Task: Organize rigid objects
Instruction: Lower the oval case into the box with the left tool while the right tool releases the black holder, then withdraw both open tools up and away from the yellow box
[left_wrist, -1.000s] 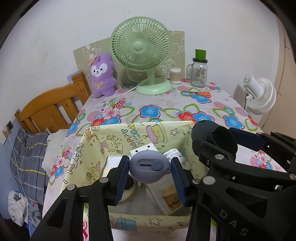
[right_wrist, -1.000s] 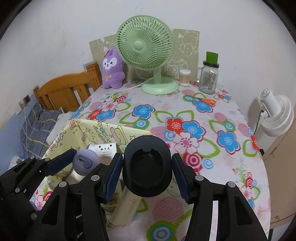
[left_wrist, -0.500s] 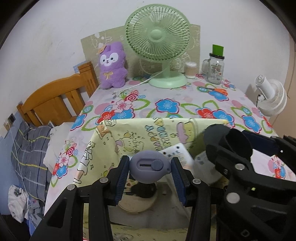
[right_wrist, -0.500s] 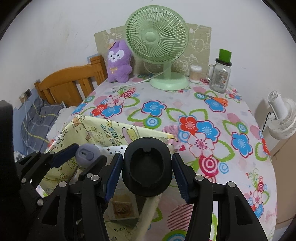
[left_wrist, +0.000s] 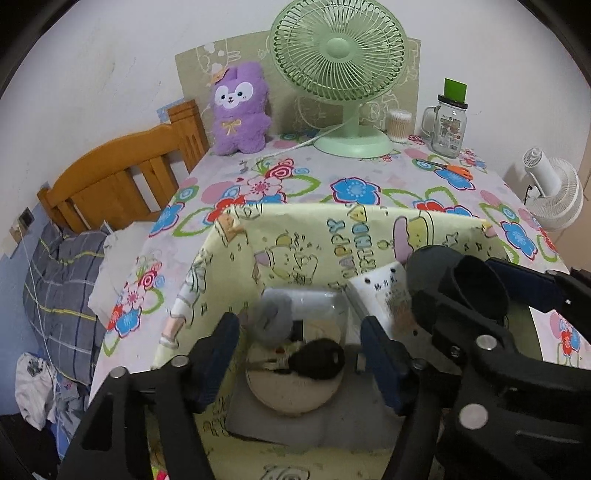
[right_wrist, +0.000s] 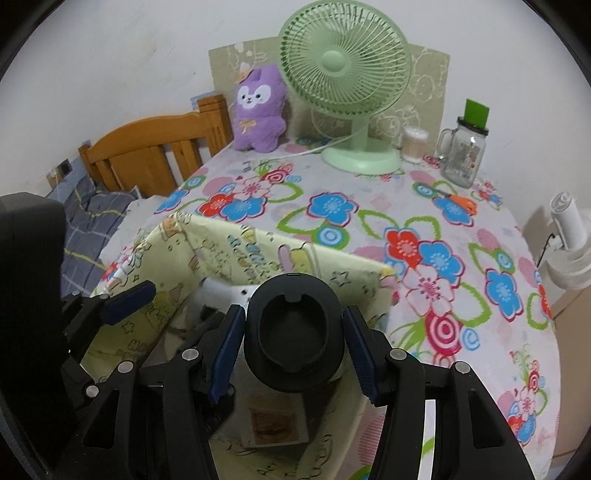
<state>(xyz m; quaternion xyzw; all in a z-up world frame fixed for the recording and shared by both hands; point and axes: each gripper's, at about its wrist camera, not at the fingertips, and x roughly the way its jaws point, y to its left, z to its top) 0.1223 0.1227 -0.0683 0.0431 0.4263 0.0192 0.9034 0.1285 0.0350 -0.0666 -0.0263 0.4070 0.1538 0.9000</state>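
The purple-grey gadget (left_wrist: 271, 319) has dropped from the left tongs (left_wrist: 299, 347), now spread apart.

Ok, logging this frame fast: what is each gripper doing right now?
Left gripper: open, holding nothing; a blurred grey object is between the fingers.
Right gripper: shut on the black cup-shaped object.
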